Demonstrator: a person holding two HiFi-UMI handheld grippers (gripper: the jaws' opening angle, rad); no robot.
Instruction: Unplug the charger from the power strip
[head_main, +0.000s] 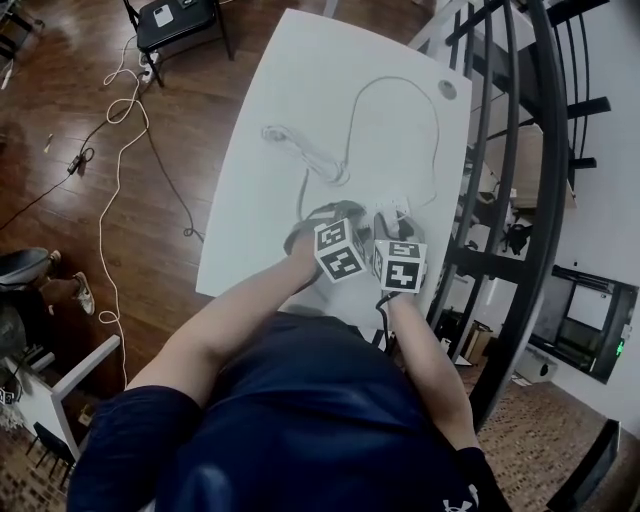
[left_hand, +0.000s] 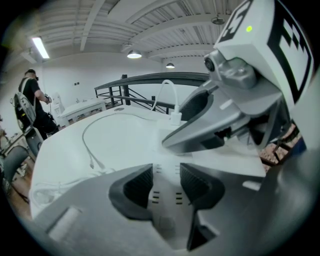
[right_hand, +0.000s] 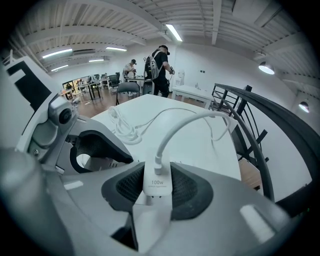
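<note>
A white power strip (left_hand: 167, 167) lies near the front edge of the white table (head_main: 300, 80). My left gripper (left_hand: 166, 184) is shut on it, ribbed pads pressing its two sides. A white charger (right_hand: 156, 181) marked 100W stands on the strip's far end, and my right gripper (right_hand: 156, 189) is shut on its body. The charger's white cable (right_hand: 185, 122) arches up and loops over the table (head_main: 400, 85). In the head view both grippers sit side by side, the left gripper (head_main: 322, 218) left of the right gripper (head_main: 392, 215). Whether the prongs still sit in the socket is unclear.
A bundled white cord (head_main: 300, 150) lies mid-table, and a round grommet (head_main: 447, 89) sits at the far right corner. A black stair railing (head_main: 520, 150) runs close along the table's right side. White cables (head_main: 120, 110) trail over the wood floor. People (right_hand: 160, 65) stand far off.
</note>
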